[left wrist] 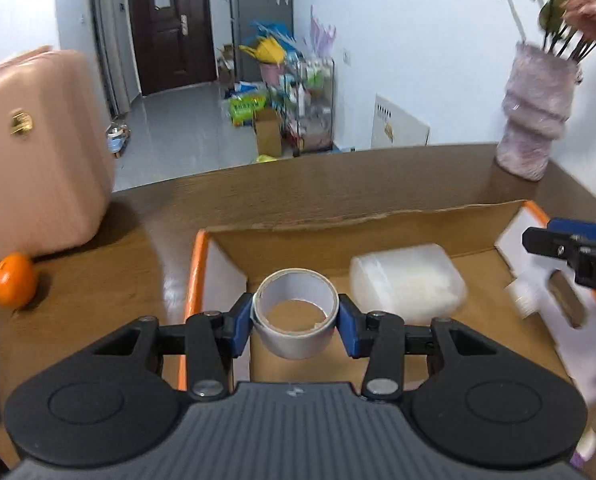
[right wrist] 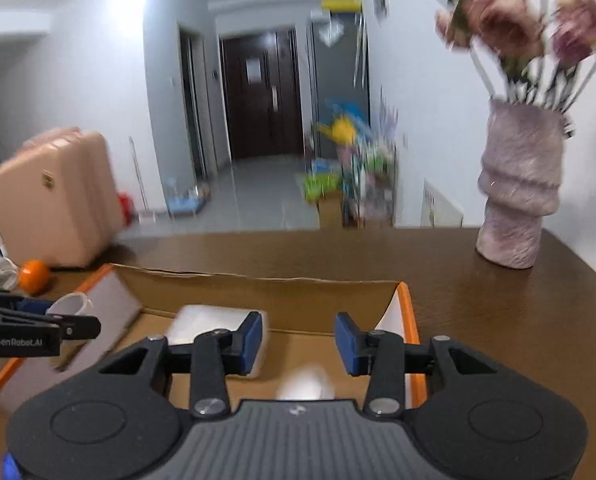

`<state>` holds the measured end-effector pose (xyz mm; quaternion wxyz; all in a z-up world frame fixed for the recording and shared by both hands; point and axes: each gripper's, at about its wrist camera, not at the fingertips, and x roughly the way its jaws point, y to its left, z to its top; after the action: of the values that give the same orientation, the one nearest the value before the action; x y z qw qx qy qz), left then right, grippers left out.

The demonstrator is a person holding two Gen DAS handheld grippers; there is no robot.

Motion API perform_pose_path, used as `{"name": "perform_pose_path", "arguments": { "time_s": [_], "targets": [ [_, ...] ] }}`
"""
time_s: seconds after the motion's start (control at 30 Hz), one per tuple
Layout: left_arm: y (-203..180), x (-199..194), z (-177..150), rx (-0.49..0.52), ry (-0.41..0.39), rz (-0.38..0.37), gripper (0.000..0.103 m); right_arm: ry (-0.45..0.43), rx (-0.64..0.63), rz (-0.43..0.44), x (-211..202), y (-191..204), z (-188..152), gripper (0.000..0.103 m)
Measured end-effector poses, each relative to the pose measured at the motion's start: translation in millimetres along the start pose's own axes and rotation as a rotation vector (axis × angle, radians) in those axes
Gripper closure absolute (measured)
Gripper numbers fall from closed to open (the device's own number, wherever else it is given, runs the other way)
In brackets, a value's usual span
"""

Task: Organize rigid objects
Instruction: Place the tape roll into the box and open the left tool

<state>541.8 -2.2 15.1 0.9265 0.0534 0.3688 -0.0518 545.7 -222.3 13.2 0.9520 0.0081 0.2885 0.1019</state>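
The left claw (left wrist: 296, 316) pinches a roll of tape (left wrist: 295, 312) between its blue pads, the roll's hole facing up, above the open cardboard box (left wrist: 361, 218) on the brown tabletop (left wrist: 146, 232). A white plastic container (left wrist: 407, 282) lies in the box just beside the tape. The right claw (right wrist: 298, 342) is spread with nothing between its pads, over the same box. An orange (left wrist: 13, 279) sits beside a pink suitcase (left wrist: 38, 152); a vase (left wrist: 533, 116) stands behind the box.
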Motion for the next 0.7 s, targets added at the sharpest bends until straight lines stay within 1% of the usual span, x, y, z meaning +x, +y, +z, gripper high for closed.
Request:
{"name": "perform_pose_path", "arguments": {
  "time_s": [0.07,0.13,0.17,0.2,0.23,0.27,0.3,0.33,0.37,0.43,0.53,0.6,0.63,0.7],
  "targets": [
    [-1.1,22.3,7.2,0.039,0.028,0.023,0.057,0.031,-0.022,-0.021,21.1,-2.8,10.0,0.075],
    [1.5,38.3,7.2,0.042,0.047,0.059,0.043,0.062,-0.045,-0.04,37.1,-2.9,12.9,0.074],
    [4.0,43.1,7.3,0.031,0.063,0.059,0.036,0.062,-0.044,-0.04,41.9,-3.0,11.3,0.072],
    [7.8,43.1,7.3,0.006,0.07,0.025,0.033,0.064,-0.036,-0.034,44.3,-3.4,7.5,0.07],
    [9.7,41.0,8.2,-0.006,0.064,0.01,0.029,0.087,-0.017,-0.02,48.3,-6.0,5.4,0.063],
    [10.6,38.0,7.2,-0.008,0.046,0.005,0.025,0.097,0.0,-0.006,49.5,-9.5,5.5,0.06],
    [10.0,36.3,6.0,0.001,0.037,0.008,0.021,0.095,0.013,0.003,49.2,-11.4,4.6,0.06],
    [8.6,35.4,5.3,0.006,0.037,0.016,0.021,0.081,0.012,0.005,47.3,-11.2,4.4,0.059],
    [7.0,34.2,3.7,0.009,0.039,0.018,0.021,0.072,0.003,0.01,44.8,-8.5,3.5,0.055],
    [4.0,32.3,4.0,0.031,0.041,0.017,0.021,0.072,-0.012,0.014,45.1,-6.3,3.2,0.05],
    [5.3,12.1,4.1,0.018,0.001,0.024,0.021,0.049,-0.048,0.004,31.5,0.3,2.9,0.05],
    [11.0,-14.3,1.8,0.008,-0.024,0.008,0.02,0.03,-0.054,0.033,12.4,2.4,5.9,0.05],
    [13.0,-27.7,0.5,0.008,-0.037,0.012,0.02,0.02,-0.061,0.043,0.6,4.5,8.6,0.049],
    [18.4,-60.4,-7.3,0.01,-0.069,0.024,0.017,-0.008,-0.088,0.048,-29.4,11.0,9.8,0.043]
  ]
}}
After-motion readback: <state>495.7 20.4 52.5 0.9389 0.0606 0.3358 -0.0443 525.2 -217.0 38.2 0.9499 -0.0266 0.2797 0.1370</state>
